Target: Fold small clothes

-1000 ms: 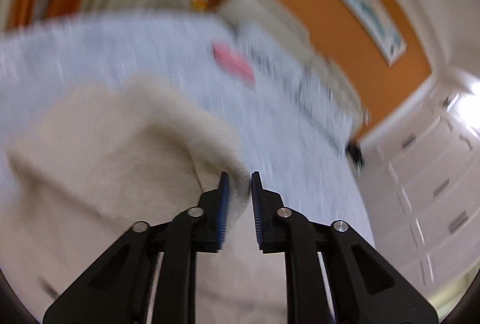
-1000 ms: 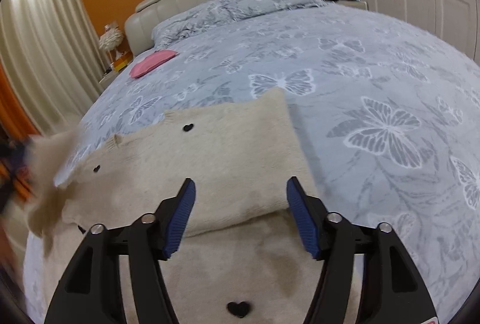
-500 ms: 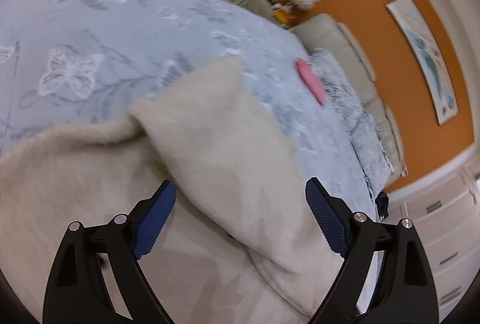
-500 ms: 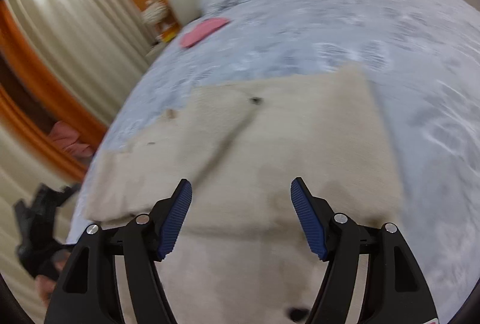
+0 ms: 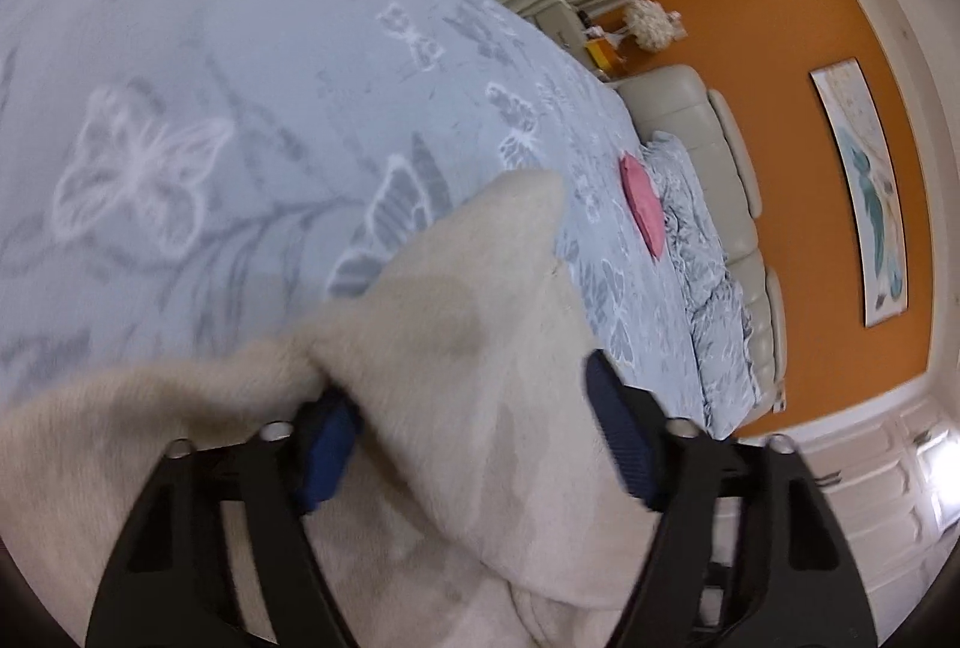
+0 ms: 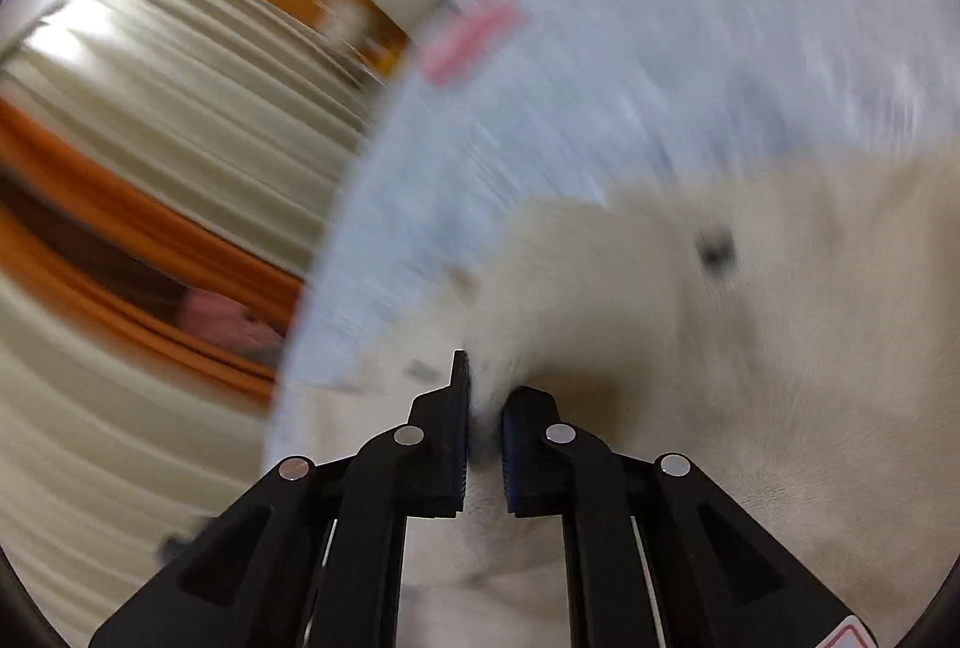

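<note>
A cream fleece garment (image 5: 456,300) lies on the grey butterfly-print bed cover (image 5: 240,78). In the left wrist view a folded flap of it rises between the pads of my left gripper (image 5: 465,390). Those jaws are closing and still stand wide apart, with cloth hiding part of the left pad. In the blurred right wrist view the garment (image 6: 690,348) shows a small black heart mark (image 6: 714,252). My right gripper (image 6: 489,390) is closing to a narrow gap, pinching an edge of the cream cloth near the bed's side.
A pink folded item (image 5: 645,210) lies near the pillows (image 5: 708,288) and the cream headboard (image 5: 720,156). Pale curtains (image 6: 150,108) hang beside the bed, and white wardrobe doors (image 5: 870,468) stand beyond its far side. The bed cover (image 6: 660,78) stretches behind the garment.
My left gripper let go of the cloth, opened wide, sank and is narrowing around a folded flap. My right gripper swung left to the garment's edge and closed from wide open onto it.
</note>
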Demonstrator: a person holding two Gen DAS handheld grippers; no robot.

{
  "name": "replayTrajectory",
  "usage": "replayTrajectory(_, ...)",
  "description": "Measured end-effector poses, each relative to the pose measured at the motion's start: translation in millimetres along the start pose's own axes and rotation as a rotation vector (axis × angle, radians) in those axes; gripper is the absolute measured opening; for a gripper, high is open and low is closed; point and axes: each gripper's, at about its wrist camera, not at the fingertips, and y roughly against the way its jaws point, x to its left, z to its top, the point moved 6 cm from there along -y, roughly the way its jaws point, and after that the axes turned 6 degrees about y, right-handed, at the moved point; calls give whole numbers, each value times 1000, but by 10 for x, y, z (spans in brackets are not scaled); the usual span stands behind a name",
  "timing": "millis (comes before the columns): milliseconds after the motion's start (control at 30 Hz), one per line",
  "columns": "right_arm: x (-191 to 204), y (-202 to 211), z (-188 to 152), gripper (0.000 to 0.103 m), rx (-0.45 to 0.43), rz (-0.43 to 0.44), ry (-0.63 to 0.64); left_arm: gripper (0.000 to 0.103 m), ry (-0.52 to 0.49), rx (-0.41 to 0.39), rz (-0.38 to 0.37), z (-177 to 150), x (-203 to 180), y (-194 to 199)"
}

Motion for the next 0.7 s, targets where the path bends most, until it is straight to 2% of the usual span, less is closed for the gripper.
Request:
replayTrajectory(33, 84, 220, 50, 8, -51, 4, 39, 58, -14, 2, 3, 5, -15, -16)
replayTrajectory(67, 78, 468, 56, 8, -106, -35, 79, 55, -19, 9, 3, 6, -21, -45)
replayTrajectory(100, -17, 550, 30, 8, -115, -79, 89, 53, -18, 23, 12, -1, -11, -98)
replayTrajectory(167, -390, 539, -128, 8, -60, -178, 67, 44, -11, 56, 30, -45, 17, -200)
replayTrajectory(233, -934, 371, -481, 9, 86, -289, -3, 40, 8, 95, 59, -120, 90, -304)
replayTrajectory(267, -1049, 344, -580, 10, 121, -295, -30, 39, 6, 91, 65, -138, 100, -317)
replayTrajectory(333, -1111, 425, -672, 11, 84, -223, -92, 39, -31, 76, 88, -150, 66, -316)
replayTrajectory(433, -1102, 540, -611, 29, 24, -184, -127, 39, -42, 66, 95, -144, 53, -318)
replayTrajectory(500, -1175, 517, -559, 32, 8, -157, -159, 37, -38, 59, 92, -134, 53, -308)
replayTrajectory(533, -1210, 492, -547, 31, 4, -141, -184, 32, -39, 47, 94, -121, 50, -293)
replayTrajectory(600, -1234, 459, -518, 11, 20, -98, -202, 23, -50, 21, 99, -90, 49, -256)
replayTrajectory(633, -1211, 484, -510, 8, 21, -78, -209, 18, -49, 13, 95, -72, 45, -239)
replayTrajectory(700, -1060, 655, -419, 7, -42, -5, -200, 15, -34, 3, 84, -23, 52, -207)
